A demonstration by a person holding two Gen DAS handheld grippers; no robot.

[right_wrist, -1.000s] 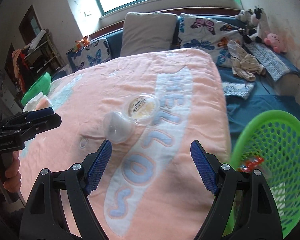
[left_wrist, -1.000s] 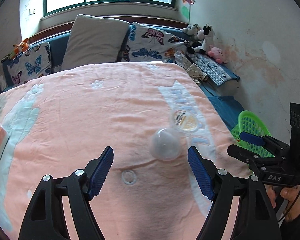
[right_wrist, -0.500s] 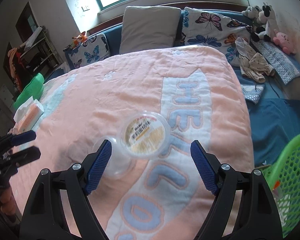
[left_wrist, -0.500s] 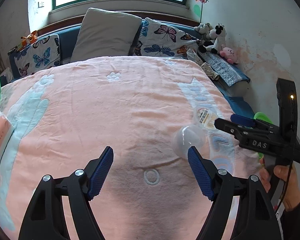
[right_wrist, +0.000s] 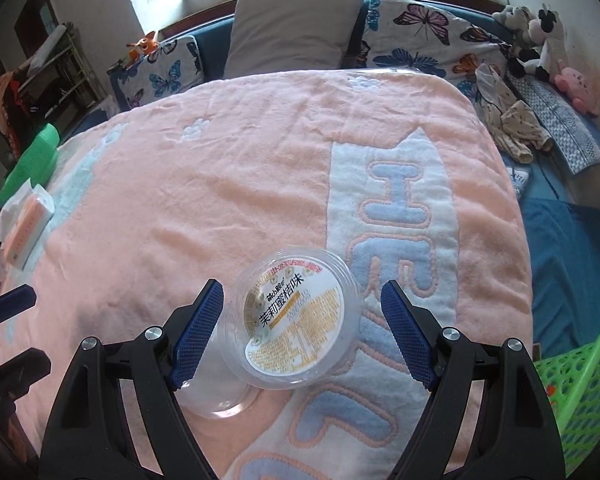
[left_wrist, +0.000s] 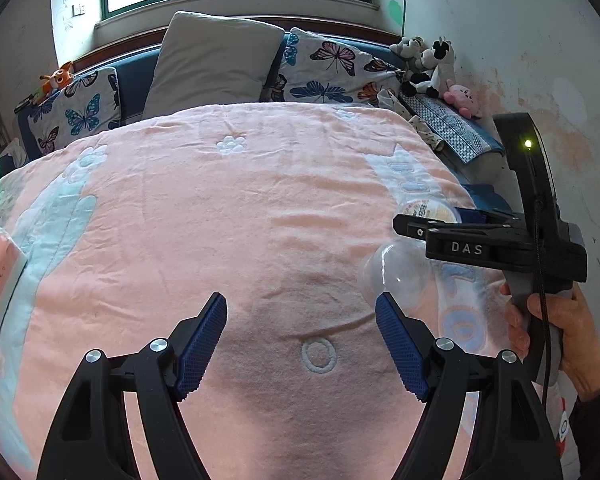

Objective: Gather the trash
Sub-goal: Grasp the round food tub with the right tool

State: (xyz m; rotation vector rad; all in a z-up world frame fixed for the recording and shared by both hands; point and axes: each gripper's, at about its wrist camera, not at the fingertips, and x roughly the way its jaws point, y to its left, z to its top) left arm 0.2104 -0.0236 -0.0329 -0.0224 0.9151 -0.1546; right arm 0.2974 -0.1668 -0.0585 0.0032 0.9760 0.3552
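Right gripper (right_wrist: pixel 302 326) moved in, spread jaws now flanking labelled pudding cup (right_wrist: pixel 294 318) beside clear lid (right_wrist: pixel 216 380), near blanket's (right_wrist: pixel 220 184) right edge, "DAS" on gripper, left gripper (left_wrist: pixel 301 338) released.

Left gripper (left_wrist: pixel 300 340) low over pink blanket (left_wrist: pixel 204 216), jaws spread wide, nothing between. Right gripper (left_wrist: pixel 416 227) held by hand (left_wrist: pixel 564 332) at right, above clear plastic cup (left_wrist: pixel 396 268) and labelled lid (left_wrist: pixel 430 210). Grey pillow (left_wrist: pixel 212 60), butterfly cushions (left_wrist: pixel 332 68), plush toys (left_wrist: pixel 436 64) behind.
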